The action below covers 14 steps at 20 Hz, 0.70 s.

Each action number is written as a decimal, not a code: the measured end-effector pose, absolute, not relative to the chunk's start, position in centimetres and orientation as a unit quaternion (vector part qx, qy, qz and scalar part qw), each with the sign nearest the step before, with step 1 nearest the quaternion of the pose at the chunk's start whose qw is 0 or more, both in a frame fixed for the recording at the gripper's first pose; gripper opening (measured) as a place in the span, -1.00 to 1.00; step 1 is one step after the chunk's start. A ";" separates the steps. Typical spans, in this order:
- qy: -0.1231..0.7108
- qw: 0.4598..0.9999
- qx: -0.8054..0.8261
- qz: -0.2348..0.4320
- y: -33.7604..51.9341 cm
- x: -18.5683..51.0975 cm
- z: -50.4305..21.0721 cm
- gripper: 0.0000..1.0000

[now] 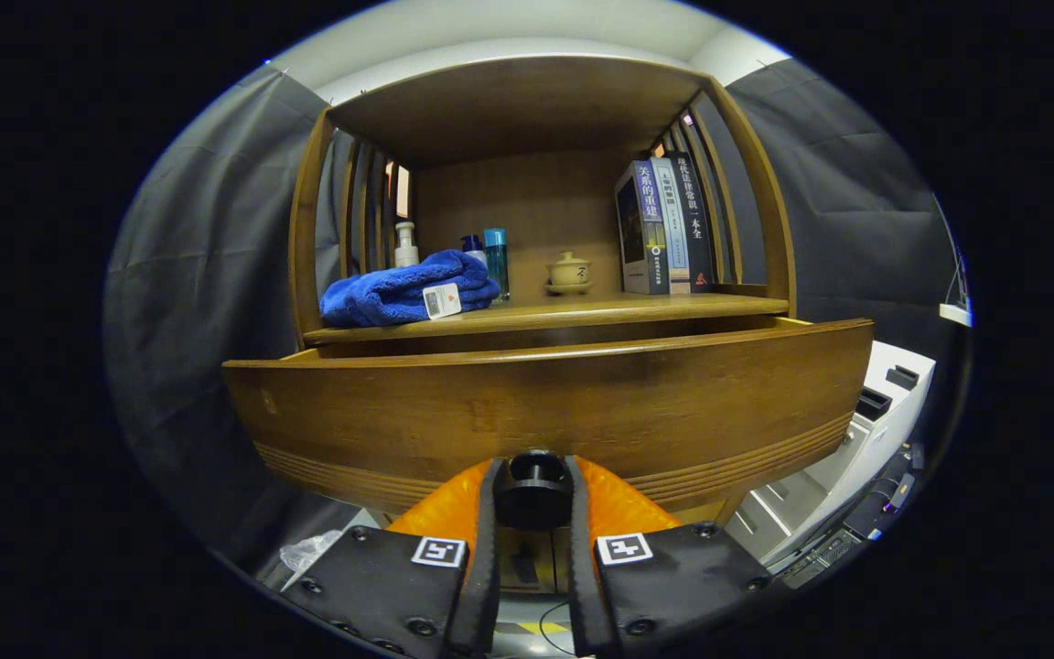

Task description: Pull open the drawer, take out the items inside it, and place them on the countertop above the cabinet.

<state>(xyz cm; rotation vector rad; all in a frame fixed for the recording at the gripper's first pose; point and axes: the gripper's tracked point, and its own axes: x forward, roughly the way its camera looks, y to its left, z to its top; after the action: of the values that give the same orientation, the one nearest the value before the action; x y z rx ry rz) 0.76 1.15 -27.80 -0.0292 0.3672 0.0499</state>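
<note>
My two fingers (533, 513) are squeezed in on the round, dark, smooth drawer knob (533, 490), one finger on each side of it. The knob sticks out from the wide brown wooden drawer front (545, 412), which has thin grooved lines along its bottom edge. The drawer sits pulled out from the wooden cabinet (312, 229). Above it is the flat wooden countertop (573, 314). On that top, to the left, lies a fluffy blue folded towel (403, 291) with a small white tag. Behind the towel stand a white pump bottle (406, 245) and a blue see-through bottle (496, 261). A small cream clay lidded cup (569, 272) sits in the middle. Tall books (664, 224) stand on the right.
</note>
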 end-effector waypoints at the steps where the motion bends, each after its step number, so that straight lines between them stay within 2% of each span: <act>1: 0.186 0.982 -0.013 0.026 1.2 0.3 -27.7 -0.23; 14: 0.212 0.977 -0.008 0.030 1.2 -5.0 -26.9 -0.23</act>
<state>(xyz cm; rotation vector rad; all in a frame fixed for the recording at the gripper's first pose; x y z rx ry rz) -5.04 1.17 -26.89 -0.0166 0.4265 0.0600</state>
